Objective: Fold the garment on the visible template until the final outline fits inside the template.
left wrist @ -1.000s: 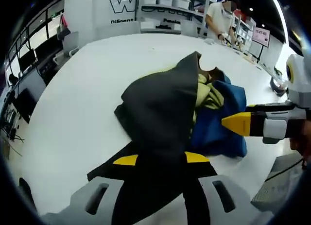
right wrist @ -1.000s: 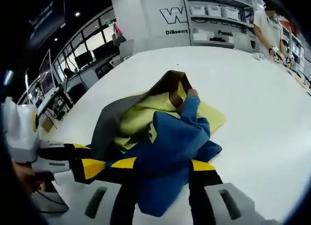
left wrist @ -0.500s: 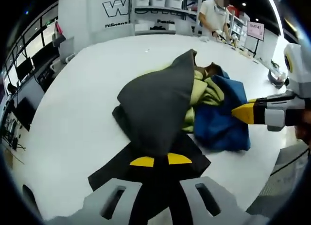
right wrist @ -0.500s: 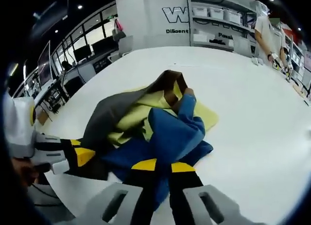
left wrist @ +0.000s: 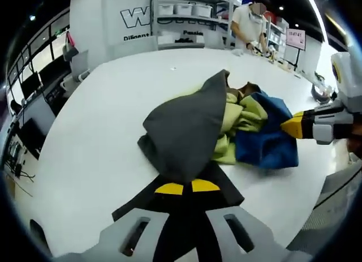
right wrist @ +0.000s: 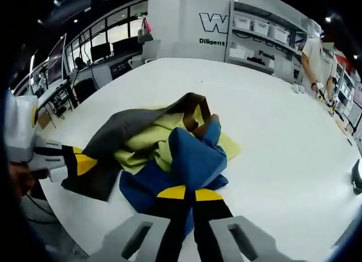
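Observation:
A crumpled garment lies on the white table (left wrist: 102,120); it has a dark grey part (left wrist: 184,126), a yellow-green lining (left wrist: 240,117) and a blue part (left wrist: 271,143). My left gripper (left wrist: 187,187) is shut on the grey part at its near edge. My right gripper (right wrist: 189,192) is shut on the blue part (right wrist: 192,157). The right gripper (left wrist: 297,127) enters the left gripper view from the right, at the blue cloth. The left gripper (right wrist: 79,163) shows at the left of the right gripper view, on the grey cloth (right wrist: 121,132). A flat pale yellow sheet (right wrist: 229,146) peeks out under the heap.
A person (left wrist: 248,24) stands at the table's far side by shelves with white bins (left wrist: 184,10). Desks with monitors (right wrist: 99,52) line the room's left side. The table's near edge (right wrist: 68,217) runs just under both grippers. A dark object (right wrist: 356,183) sits at the far right.
Both pairs of jaws, apart around the cloth a second ago, have come together on it. Both hands have drawn back a little, and the heap looks smaller.

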